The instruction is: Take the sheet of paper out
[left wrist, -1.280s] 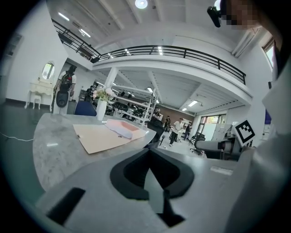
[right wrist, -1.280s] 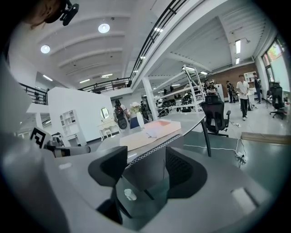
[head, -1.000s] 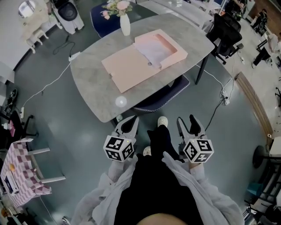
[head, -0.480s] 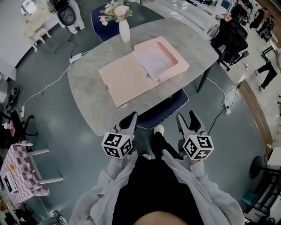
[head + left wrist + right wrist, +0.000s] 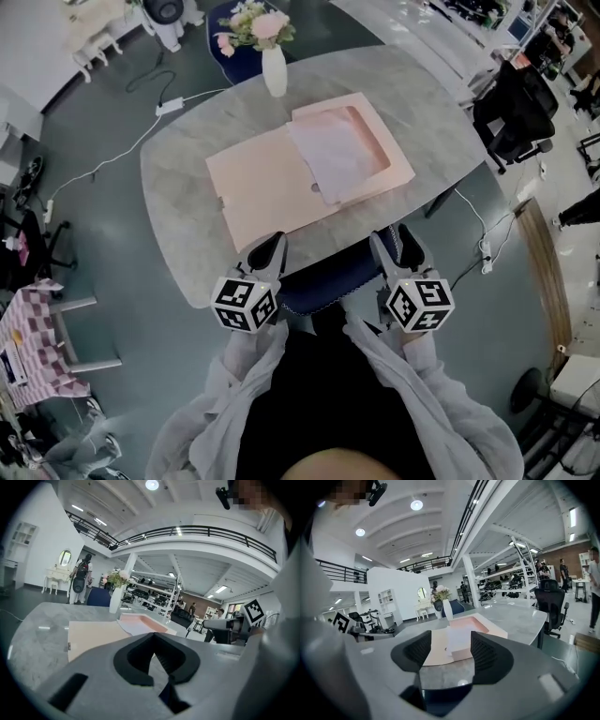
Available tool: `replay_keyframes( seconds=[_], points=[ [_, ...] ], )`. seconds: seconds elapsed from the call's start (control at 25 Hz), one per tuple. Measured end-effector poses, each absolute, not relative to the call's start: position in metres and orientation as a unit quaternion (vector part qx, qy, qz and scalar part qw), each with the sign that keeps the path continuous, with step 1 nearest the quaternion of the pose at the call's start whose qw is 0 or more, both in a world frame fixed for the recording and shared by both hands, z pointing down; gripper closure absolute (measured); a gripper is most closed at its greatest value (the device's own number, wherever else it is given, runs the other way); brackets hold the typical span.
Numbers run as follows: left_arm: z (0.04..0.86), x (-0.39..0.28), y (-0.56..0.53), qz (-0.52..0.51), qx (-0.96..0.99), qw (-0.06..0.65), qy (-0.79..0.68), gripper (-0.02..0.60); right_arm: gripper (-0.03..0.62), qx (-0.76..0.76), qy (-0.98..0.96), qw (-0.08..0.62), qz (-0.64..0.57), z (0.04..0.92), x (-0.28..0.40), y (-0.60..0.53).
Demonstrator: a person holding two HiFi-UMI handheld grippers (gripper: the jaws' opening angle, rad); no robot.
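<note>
1. no words, numbers, brand names or signs can be read in any view.
2. the left cube [image 5: 246, 303], on the left tool [image 5: 270, 248], carries only black-and-white square code patterns, with no letters or digits.
3. the right cube [image 5: 418, 302], on the right tool [image 5: 395, 246], carries the same kind of pattern.
4. in the left gripper view one such square marker [image 5: 253, 611] shows at the right edge, again without any characters.
</note>
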State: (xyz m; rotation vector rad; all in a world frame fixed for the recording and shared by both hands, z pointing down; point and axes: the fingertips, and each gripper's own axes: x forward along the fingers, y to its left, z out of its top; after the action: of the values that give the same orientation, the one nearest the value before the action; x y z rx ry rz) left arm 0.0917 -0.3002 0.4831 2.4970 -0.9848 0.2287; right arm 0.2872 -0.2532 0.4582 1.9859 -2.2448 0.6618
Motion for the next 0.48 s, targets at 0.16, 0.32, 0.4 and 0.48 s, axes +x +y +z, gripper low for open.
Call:
replay_keyframes(
  seconds=[0.16,0.32,0.4,0.48],
  points=[
    [0.489,0.096,-0.322,0.085,0.893,0.226,-0.379,0.584,0.338,0.622,-0.752,0.047,0.214,0.463,0.296,-0.290],
    [0.493,0.099,-0.340,0.082,0.885,0.227,-0.399,0.584,0.338,0.589,-0.778,0.066,0.207,0.467,0.295,-0.323],
    [0.495,0.101,-0.347,0.080,0.881,0.227,-0.407,0.584,0.338,0.566,-0.794,0.081,0.204,0.471,0.289,-0.335],
    [0.498,0.101,-0.351,0.078,0.877,0.226,-0.417,0.583,0.338,0.543,-0.809,0.095,0.202,0.476,0.281,-0.347]
  ],
)
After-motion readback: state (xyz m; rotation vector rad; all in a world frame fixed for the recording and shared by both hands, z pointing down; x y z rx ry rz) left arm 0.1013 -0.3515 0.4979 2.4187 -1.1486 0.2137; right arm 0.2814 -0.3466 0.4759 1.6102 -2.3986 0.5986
